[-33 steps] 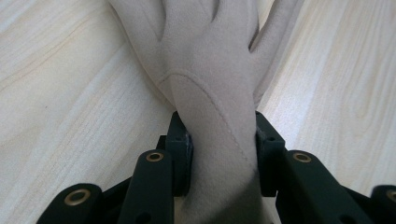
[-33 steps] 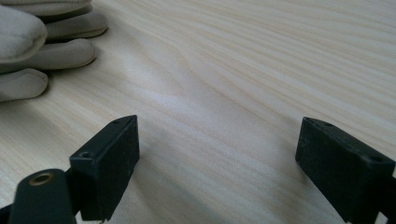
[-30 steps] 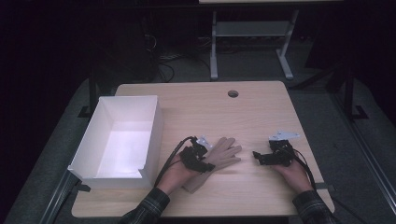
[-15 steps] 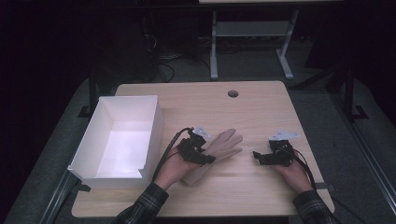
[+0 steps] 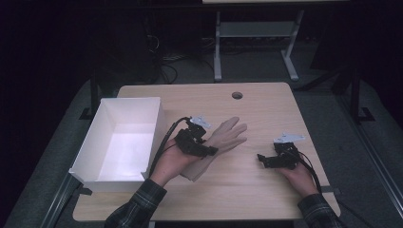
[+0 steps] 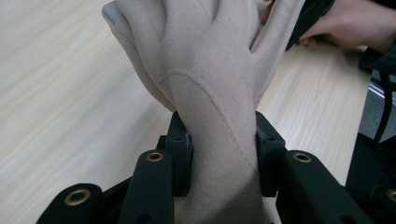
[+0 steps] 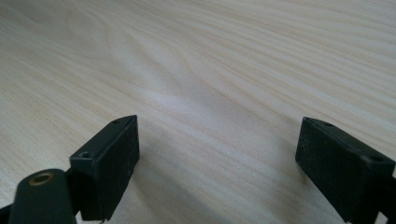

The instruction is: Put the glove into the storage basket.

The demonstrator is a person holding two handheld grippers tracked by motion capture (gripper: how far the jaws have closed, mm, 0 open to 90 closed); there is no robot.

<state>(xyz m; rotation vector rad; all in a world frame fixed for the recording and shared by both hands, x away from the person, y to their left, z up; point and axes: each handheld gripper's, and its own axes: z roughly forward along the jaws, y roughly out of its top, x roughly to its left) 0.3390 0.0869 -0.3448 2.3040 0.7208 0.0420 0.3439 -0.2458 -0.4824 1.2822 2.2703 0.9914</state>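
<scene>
At the left side of the table (image 5: pixel 266 109) stands a white box (image 5: pixel 95 152), open at the top, with nothing visible inside it. Just right of it the left gripper (image 5: pixel 209 151) is clamped across a beige glove (image 5: pixel 228 135); in the left gripper view both pads press into the cloth at the narrow part below the palm (image 6: pixel 212 140), and the glove's fingers fan out beyond the jaws toward the right side of the table. In the high view the glove looks lifted at the gripped part, with its cuff end hanging toward the near edge under the hand.

Farther right, well apart from the glove, the right gripper (image 5: pixel 264 159) rests near the tabletop with its jaws spread wide (image 7: pixel 217 154) and only bare wood between them.

The step in hand appears to be carrying the glove over to the box. To do it well, the grip should stay firm, since soft cloth can slide out. The glove should rise until the dangling cuff clears the box's right wall, then travel left and be let go only once all of it hangs over the opening
</scene>
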